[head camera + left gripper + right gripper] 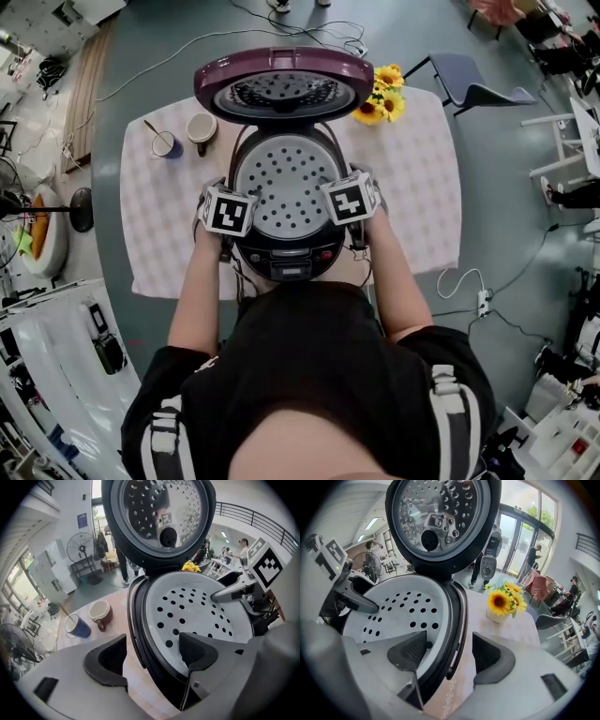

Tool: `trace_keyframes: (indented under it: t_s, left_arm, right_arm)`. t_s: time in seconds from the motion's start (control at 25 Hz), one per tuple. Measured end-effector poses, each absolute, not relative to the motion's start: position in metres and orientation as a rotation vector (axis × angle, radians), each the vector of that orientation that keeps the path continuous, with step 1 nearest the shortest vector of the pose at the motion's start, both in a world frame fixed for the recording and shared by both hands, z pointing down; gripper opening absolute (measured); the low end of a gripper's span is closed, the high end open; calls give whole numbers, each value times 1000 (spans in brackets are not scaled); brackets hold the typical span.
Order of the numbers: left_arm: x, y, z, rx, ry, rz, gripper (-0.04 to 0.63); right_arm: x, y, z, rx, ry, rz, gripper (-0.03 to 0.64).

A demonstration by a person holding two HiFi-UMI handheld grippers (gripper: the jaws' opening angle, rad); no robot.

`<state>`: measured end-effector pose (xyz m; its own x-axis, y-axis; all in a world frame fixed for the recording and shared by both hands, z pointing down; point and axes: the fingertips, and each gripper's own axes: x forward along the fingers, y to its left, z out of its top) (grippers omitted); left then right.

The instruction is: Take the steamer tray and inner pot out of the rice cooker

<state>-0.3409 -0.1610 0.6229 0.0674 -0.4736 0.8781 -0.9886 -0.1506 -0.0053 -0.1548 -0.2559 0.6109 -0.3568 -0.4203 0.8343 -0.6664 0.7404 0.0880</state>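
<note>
The rice cooker [286, 253] stands on the table with its purple lid [284, 86] swung up behind it. A white perforated steamer tray [286, 183] fills its mouth; the inner pot underneath is hidden. My left gripper [228, 212] is at the cooker's left rim. In the left gripper view it [152, 653] is open, one jaw outside the rim and one over the tray [197, 606], with gaps on both sides. My right gripper [350, 202] mirrors it at the right rim, open [450, 653], straddling rim and tray [401, 604].
A blue cup [167, 143] with a stick in it and a brown-and-white mug [201, 127] stand left of the cooker. A small vase of sunflowers [382, 94] is at the back right. The checked tablecloth [422, 187] covers the table; a chair [478, 80] stands beyond.
</note>
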Motion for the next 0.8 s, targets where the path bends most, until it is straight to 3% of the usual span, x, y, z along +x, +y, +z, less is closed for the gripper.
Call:
trace_keyframes:
  t_s: [0.36, 0.68, 0.8]
  left_arm:
    - [-342, -159, 610, 1681, -1545, 1062, 242]
    - [-338, -155, 593, 1723, -1608, 1062, 181]
    - [-335, -154, 582, 1734, -1637, 1038, 127]
  right_arm:
    - [-154, -258, 593, 895, -1983, 292, 277]
    - [-162, -249, 574, 916, -2019, 233, 139]
    - [-164, -244, 567, 921, -2033, 215, 84]
